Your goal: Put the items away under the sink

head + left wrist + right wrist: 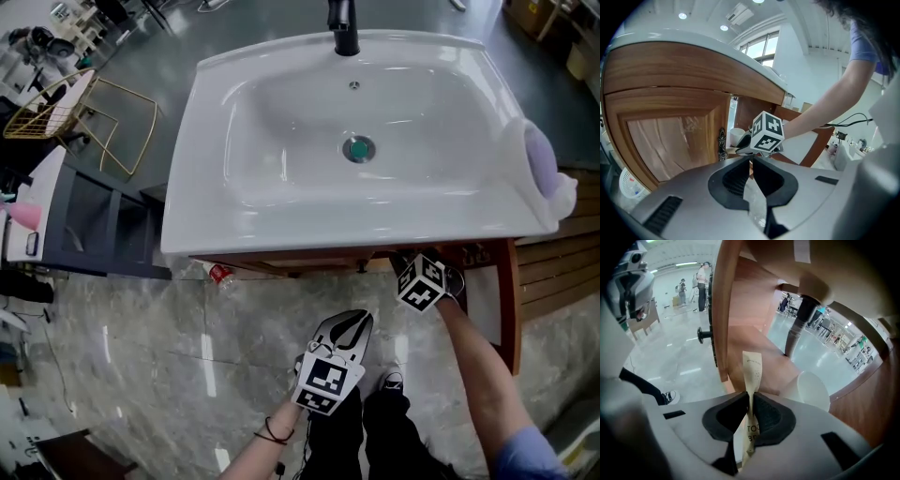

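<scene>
Right gripper (751, 397) is clamped on a thin paper packet (752, 367), pinched low down with most of it sticking out past the tips. It's at the cupboard opening under the sink (281, 220), next to the door edge (723, 333). A white cup (812, 389) is just to its right and the drain pipe (797, 329) is further back.

Left gripper (751, 161) has its jaws together with nothing in them, waiting outside the cupboard.

Packet orientation: long axis runs along the jaws, free end pointing away from me into the cupboard. I see it edge-on, flat faces against the pads.

Risks as I see them:
- Packet is flimsy, so the free end could snag on the door edge and bend.
- Swinging right could knock the cup.
- Letting go this near the front, it may tip and slide out onto the floor.
</scene>
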